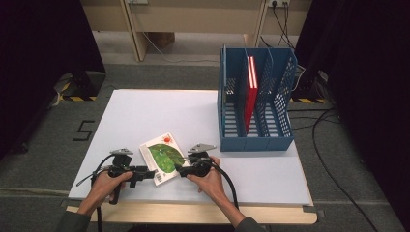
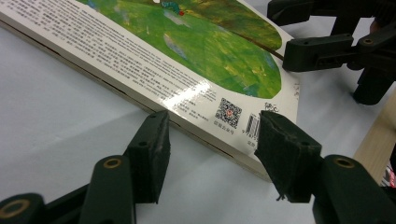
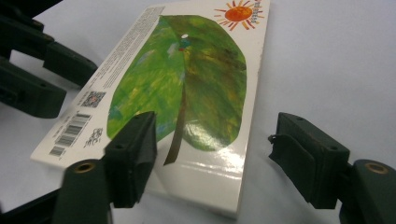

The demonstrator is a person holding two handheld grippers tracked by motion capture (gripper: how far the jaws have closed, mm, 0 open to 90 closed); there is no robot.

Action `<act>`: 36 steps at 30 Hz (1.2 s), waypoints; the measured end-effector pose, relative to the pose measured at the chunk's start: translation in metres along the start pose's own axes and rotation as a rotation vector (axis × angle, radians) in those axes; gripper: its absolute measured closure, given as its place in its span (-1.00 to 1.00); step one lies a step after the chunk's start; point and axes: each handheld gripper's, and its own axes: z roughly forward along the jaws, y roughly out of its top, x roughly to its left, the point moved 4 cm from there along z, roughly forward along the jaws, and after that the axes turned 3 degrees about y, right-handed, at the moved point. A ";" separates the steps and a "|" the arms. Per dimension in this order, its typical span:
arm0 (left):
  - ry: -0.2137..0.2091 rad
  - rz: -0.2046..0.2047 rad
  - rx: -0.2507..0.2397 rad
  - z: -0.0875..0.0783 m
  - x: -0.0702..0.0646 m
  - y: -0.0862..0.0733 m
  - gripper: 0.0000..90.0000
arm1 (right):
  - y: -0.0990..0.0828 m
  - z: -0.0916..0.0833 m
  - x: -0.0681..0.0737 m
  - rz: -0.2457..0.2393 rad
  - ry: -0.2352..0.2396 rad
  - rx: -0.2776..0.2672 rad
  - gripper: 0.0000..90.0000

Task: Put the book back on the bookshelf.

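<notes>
Left gripper (image 1: 147,172): partly open, jaws around the book's (image 1: 163,157) corner (pads not squeezing it).
Right gripper (image 1: 180,170): wide open, jaws over the book's edge, holding nothing.

A picture book (image 3: 187,93) lies flat on the white worktop (image 3: 327,60), its cover showing a large green leaf with an orange sun at the far corner and barcodes along the near left edge. The right gripper (image 3: 212,158) holds its two black fingers (image 3: 133,154) apart over the book's near corner: one finger sits above the cover, the other stands off to the side above bare worktop. Beyond the book's barcode corner, the left gripper (image 3: 51,70) reaches toward it.
</notes>
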 end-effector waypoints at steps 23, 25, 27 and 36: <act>0.035 -0.029 -0.062 0.000 -0.001 -0.006 0.15 | 0.019 -0.010 0.004 0.216 0.090 -0.147 -0.02; 0.043 -0.028 -0.057 0.001 -0.002 -0.005 0.15 | 0.028 -0.016 0.010 0.194 0.092 -0.168 -0.01; 0.045 -0.037 -0.055 0.001 -0.002 -0.004 0.14 | 0.037 -0.021 0.016 0.141 0.089 -0.187 0.03; 0.117 -0.015 -0.044 0.002 -0.009 -0.003 0.13 | 0.056 -0.029 0.041 -0.007 0.064 -0.197 0.03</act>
